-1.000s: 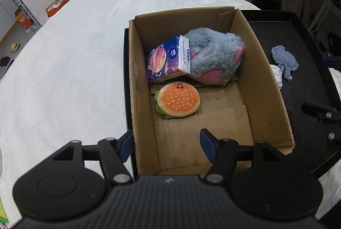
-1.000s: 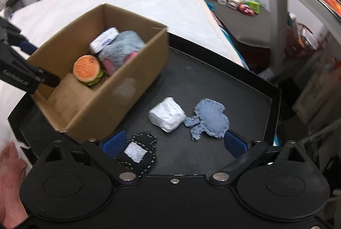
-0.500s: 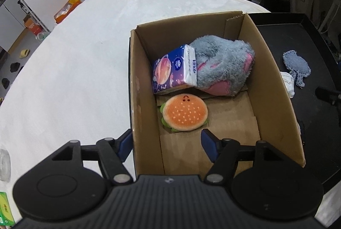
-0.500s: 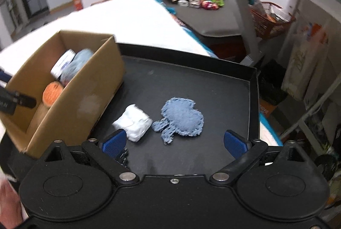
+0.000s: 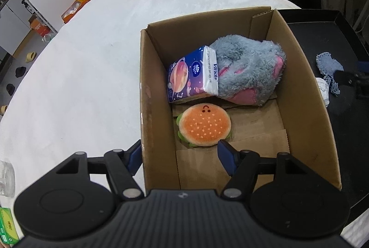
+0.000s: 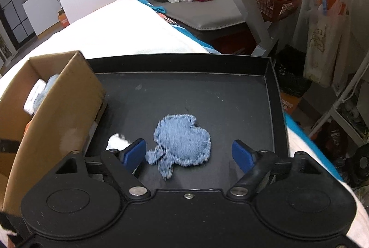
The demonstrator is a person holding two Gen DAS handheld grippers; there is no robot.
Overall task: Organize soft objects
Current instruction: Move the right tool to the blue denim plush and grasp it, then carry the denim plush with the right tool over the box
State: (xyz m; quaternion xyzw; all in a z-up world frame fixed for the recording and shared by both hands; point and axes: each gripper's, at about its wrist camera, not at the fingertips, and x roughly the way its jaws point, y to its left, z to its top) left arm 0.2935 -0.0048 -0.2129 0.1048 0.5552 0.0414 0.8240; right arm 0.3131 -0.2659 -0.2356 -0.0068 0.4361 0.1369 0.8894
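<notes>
A bed with a white cover (image 5: pixel 80 86) fills the left of the left wrist view. On it lies a black tray (image 6: pixel 230 95). Directly on the tray stand a cardboard box (image 5: pixel 306 95) at its left, and beside the box a white bundle (image 6: pixel 116 140) and a blue denim patch (image 6: pixel 182 139), lying flat.

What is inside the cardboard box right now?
Inside the cardboard box: a burger plush, a tissue pack and a grey-pink plush. Whatever lies under them is covered.
</notes>
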